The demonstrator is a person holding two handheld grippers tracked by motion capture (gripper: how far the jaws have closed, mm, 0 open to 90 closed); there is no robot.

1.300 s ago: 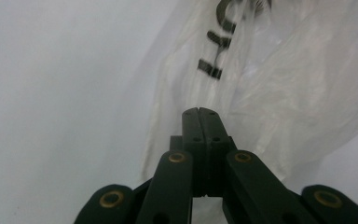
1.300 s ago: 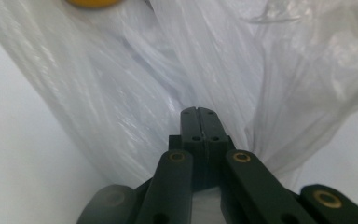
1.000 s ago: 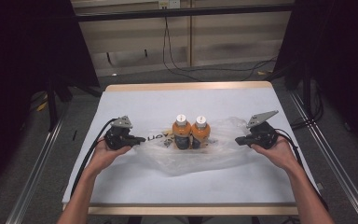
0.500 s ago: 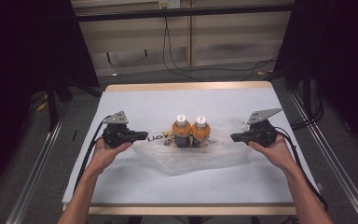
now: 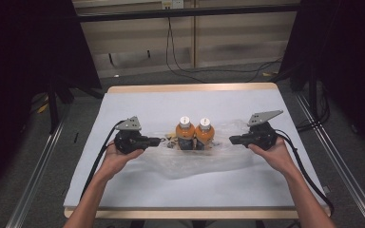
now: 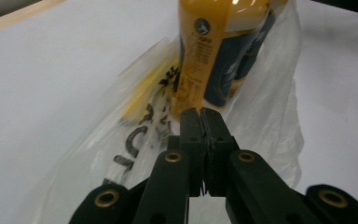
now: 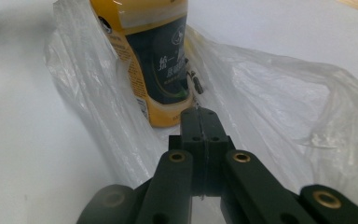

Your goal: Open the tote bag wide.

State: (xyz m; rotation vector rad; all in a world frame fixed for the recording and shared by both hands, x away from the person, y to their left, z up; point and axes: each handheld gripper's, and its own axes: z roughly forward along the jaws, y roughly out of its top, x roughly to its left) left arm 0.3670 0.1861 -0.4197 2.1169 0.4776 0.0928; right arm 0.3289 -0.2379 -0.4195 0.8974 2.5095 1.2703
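Note:
Two orange bottles with white caps (image 5: 185,132) (image 5: 204,132) stand side by side inside a clear plastic bag (image 5: 190,162) in the middle of the white table (image 5: 138,104). My left gripper (image 5: 158,140) is at the bag's left edge, where black print shows. In the left gripper view its jaws (image 6: 200,115) are shut on the bag's film (image 6: 121,121), with a bottle (image 6: 214,46) just beyond. My right gripper (image 5: 232,139) is at the bag's right edge. Its jaws (image 7: 199,114) are shut on the film (image 7: 270,93), close to the other bottle (image 7: 154,60).
The table has a wooden far edge (image 5: 190,88). Metal rails (image 5: 33,190) run along both sides on the floor. Cables (image 5: 180,57) lie on the floor behind the table. White tabletop stretches in front of and behind the bag.
Both grippers have crept slightly inward toward the bottles. The bottles have stayed upright in the same spot.

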